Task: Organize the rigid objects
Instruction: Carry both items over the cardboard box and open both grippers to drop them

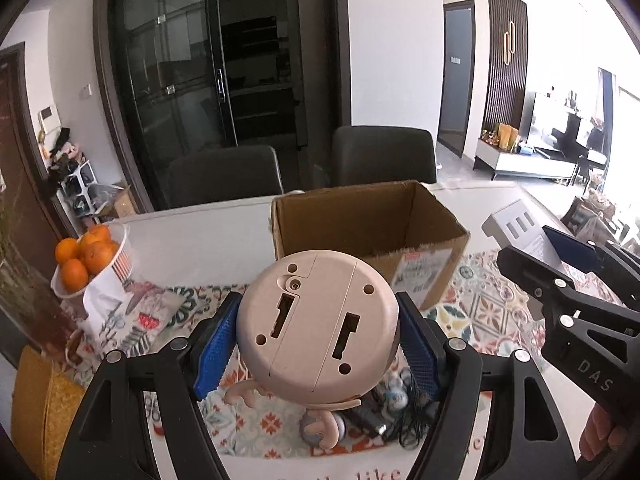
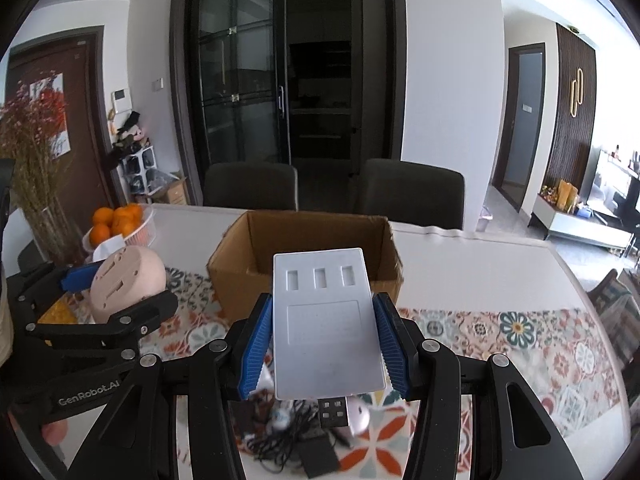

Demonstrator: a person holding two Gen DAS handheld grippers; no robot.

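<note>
My left gripper [image 1: 316, 334] is shut on a round pink toy [image 1: 316, 320], its flat underside with two slots facing the camera; it also shows in the right wrist view [image 2: 126, 284]. My right gripper [image 2: 324, 344] is shut on a flat white plastic device [image 2: 326, 324] with a USB plug at its near end; it also shows in the left wrist view [image 1: 520, 226]. Both are held above the table, in front of an open cardboard box [image 1: 368, 228] [image 2: 304, 256].
A heap of black cables, earbuds and small gadgets [image 2: 296, 432] lies on the patterned table runner [image 2: 520, 332] under the grippers. A bowl of oranges [image 1: 86, 258] stands at the left. Two dark chairs [image 1: 382, 156] stand behind the table.
</note>
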